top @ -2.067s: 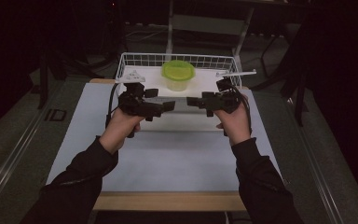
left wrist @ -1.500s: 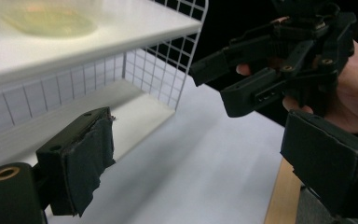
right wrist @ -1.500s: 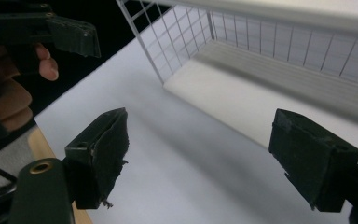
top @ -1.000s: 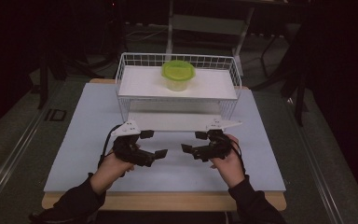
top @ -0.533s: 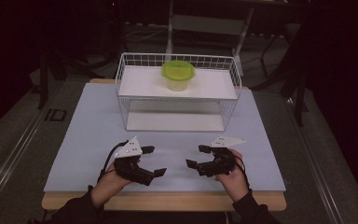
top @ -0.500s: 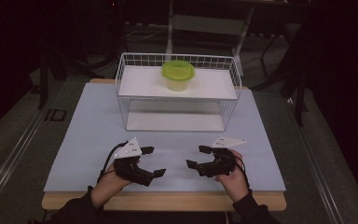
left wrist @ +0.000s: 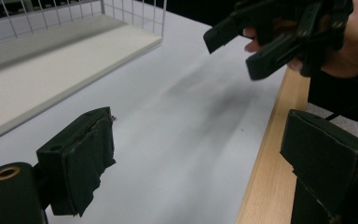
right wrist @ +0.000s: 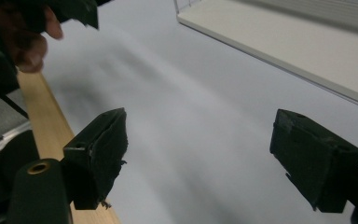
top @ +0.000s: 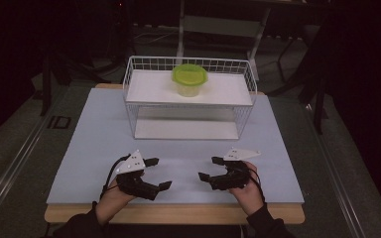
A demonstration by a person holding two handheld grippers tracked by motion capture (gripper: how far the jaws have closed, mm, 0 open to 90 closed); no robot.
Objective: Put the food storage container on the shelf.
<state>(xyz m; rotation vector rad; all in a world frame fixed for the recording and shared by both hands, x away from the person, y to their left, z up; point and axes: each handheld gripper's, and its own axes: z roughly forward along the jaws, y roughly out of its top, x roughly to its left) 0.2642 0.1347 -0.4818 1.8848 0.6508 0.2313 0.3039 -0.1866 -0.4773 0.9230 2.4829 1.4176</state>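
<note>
While both grippers hover near the table's front wooden edge, jaws apart and empty, bare blue-grey surface lies between them and the wire basket. Left gripper faces right gripper. A green-lidded container sits atop the basket's shelf. No lettering is legible.

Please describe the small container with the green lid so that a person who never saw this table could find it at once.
On the far half of the table stands a white wire basket with a raised white shelf. The container sits on that shelf, a little right of its middle. Its round bright-green lid is the one strong colour among white and grey.
</note>
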